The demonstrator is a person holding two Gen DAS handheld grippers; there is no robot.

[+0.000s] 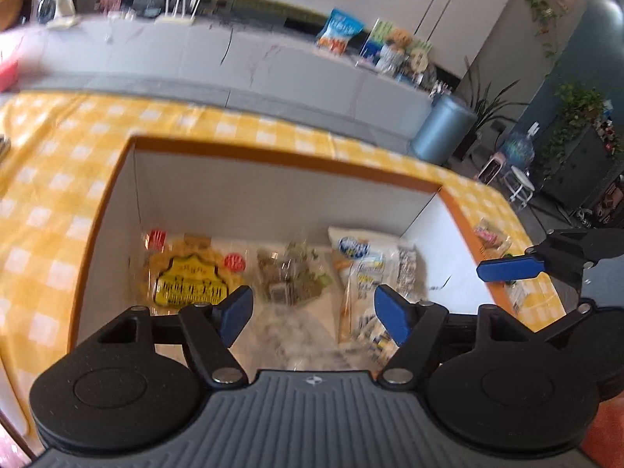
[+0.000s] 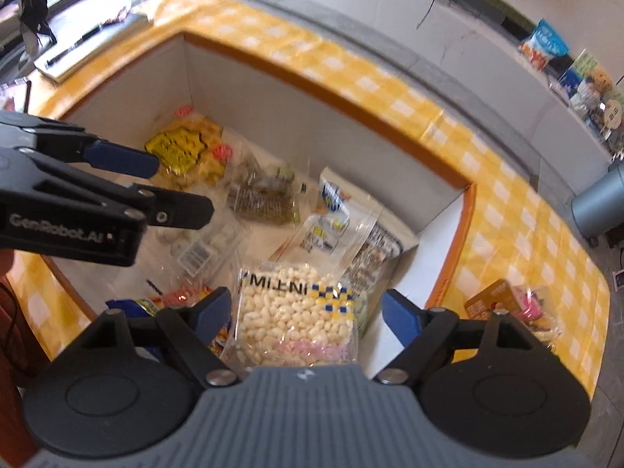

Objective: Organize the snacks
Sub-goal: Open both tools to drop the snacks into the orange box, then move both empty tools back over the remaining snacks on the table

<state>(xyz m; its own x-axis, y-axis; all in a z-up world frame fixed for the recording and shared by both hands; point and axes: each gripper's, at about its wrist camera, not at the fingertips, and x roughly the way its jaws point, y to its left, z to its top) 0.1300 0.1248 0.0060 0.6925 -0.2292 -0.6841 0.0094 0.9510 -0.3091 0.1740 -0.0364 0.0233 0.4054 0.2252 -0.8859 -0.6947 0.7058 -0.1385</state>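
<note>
Over the orange-rimmed white cardboard box [image 2: 448, 179] on the yellow checked tablecloth [image 2: 507, 202], both tools hang released and hold nothing. The right gripper [image 2: 308, 308] has its blue pads spread on either side of the clear bag of white puffed snacks [image 2: 296, 312], which lies in the box's near right corner. That bag's long axis seems to run straight away from this tool. The left gripper [image 1: 312, 308], jaws apart, hovers over the box's middle, so the right is nearer.
</note>
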